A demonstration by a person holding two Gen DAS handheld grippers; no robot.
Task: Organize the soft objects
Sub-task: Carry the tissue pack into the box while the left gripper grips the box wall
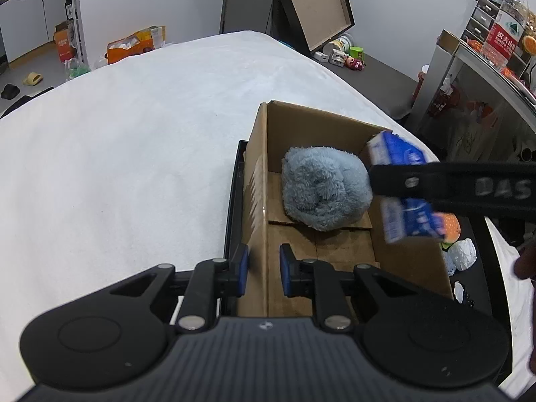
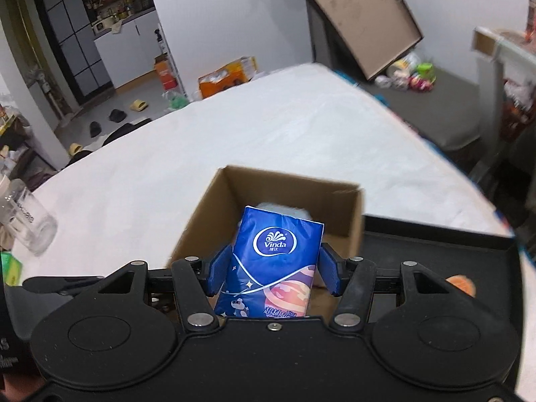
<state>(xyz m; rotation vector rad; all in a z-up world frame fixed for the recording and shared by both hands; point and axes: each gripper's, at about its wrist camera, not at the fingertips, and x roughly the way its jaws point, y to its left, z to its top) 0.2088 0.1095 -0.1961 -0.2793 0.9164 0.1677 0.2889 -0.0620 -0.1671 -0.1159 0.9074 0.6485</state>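
Between the blue pads of the right gripper point(image 2: 273, 273), the Vinda tissue pack point(image 2: 276, 258) stands upright, clamped by its two long sides just over the near edge of the cardboard box point(image 2: 345, 212); it looks light and squashy with a slick film wrapper, so a mid-body hold across the narrow width seems safest. The left gripper point(image 1: 264, 269) has its fingers nearly closed astride the box's left wall point(image 1: 259, 181), seemingly steadying it on the black tray point(image 1: 234, 181). Farther in, a fluffy blue-grey towel point(image 1: 323, 189) lies bundled on the box floor, limp and easy to compress.

blue tissue pack point(image 2: 275, 261) | upright above box point(image 2: 214, 214) | grey plush point(image 1: 323, 189) inside
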